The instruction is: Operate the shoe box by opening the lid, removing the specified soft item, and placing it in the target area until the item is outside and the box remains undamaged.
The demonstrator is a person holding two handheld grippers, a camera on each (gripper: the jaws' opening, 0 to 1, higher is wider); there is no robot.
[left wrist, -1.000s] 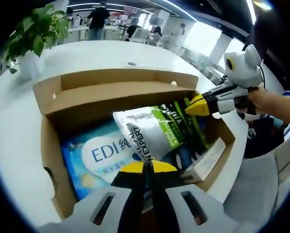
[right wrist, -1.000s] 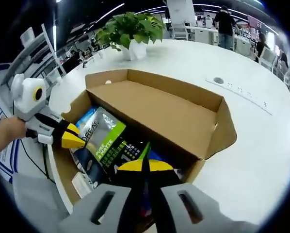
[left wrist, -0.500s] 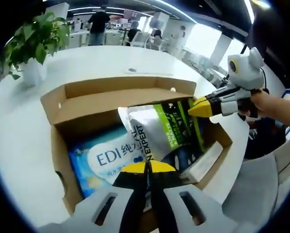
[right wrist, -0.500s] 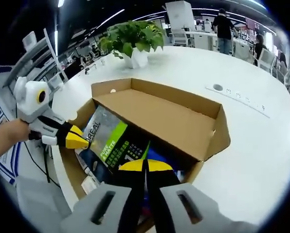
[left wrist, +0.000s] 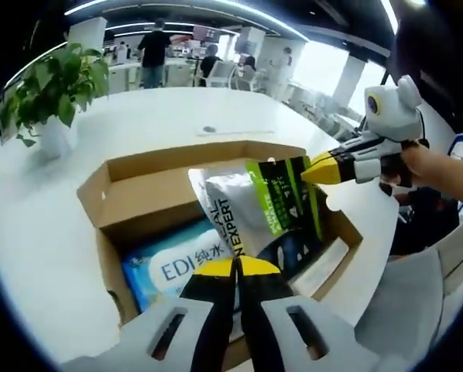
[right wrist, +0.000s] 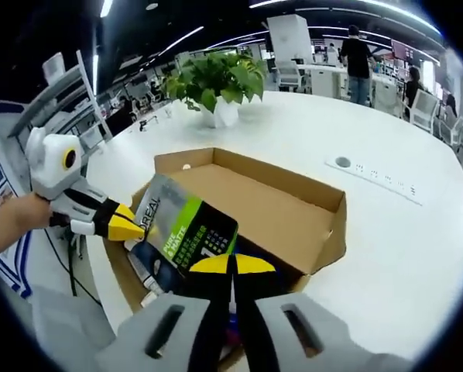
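Two grippers, left gripper [left wrist: 235, 267] and right gripper [right wrist: 232, 265], both clamping soft pouch [left wrist: 262, 209] at opposite edges, holding it taut above open shoe box [left wrist: 108, 194], presumably sparing cardboard walls

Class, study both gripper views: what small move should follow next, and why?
Probably keep lifting the green and silver pouch straight up. Both grippers, left and right, pinch opposite ends of it; its lower part appears to sit inside the open shoe box, above the blue wipes pack, so it should clear the walls before swinging aside.
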